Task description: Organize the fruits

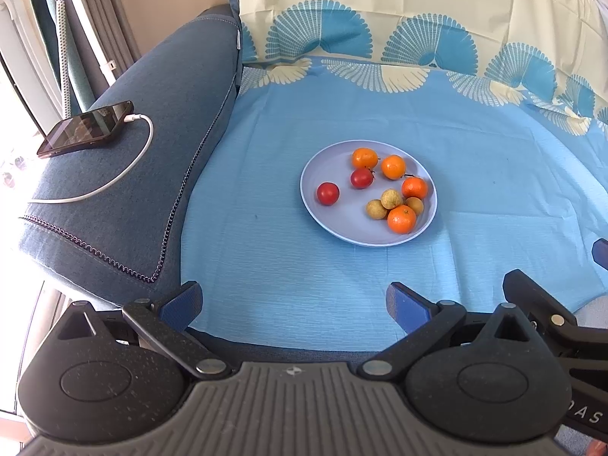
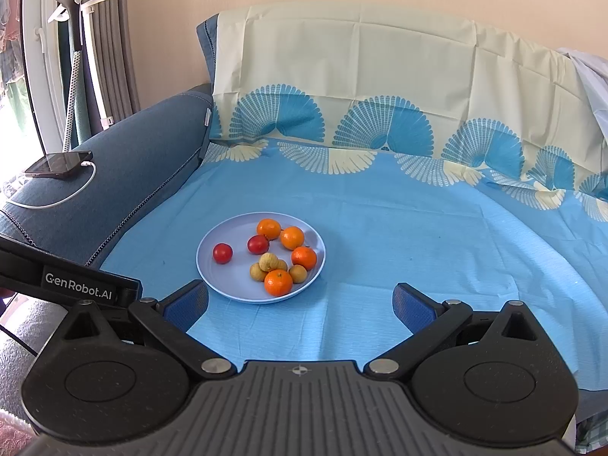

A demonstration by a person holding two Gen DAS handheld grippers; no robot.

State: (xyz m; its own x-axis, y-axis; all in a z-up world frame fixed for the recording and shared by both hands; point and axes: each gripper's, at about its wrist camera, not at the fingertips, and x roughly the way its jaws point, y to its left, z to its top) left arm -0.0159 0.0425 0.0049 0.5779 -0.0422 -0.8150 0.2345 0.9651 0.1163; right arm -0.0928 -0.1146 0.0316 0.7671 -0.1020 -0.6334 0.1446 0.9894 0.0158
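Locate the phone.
The phone lies on the sofa's armrest at the far left in both views, its white cable plugged in, left of the plate.

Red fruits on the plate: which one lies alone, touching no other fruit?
The left red fruit, alone on bare plate. The other red fruit sits against an orange.

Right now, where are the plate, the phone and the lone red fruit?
plate (image 1: 323, 167): left wrist view, bare inner surface.
phone (image 1: 85, 129): left wrist view, screen middle.
red fruit (image 2: 222, 253): right wrist view, its middle.
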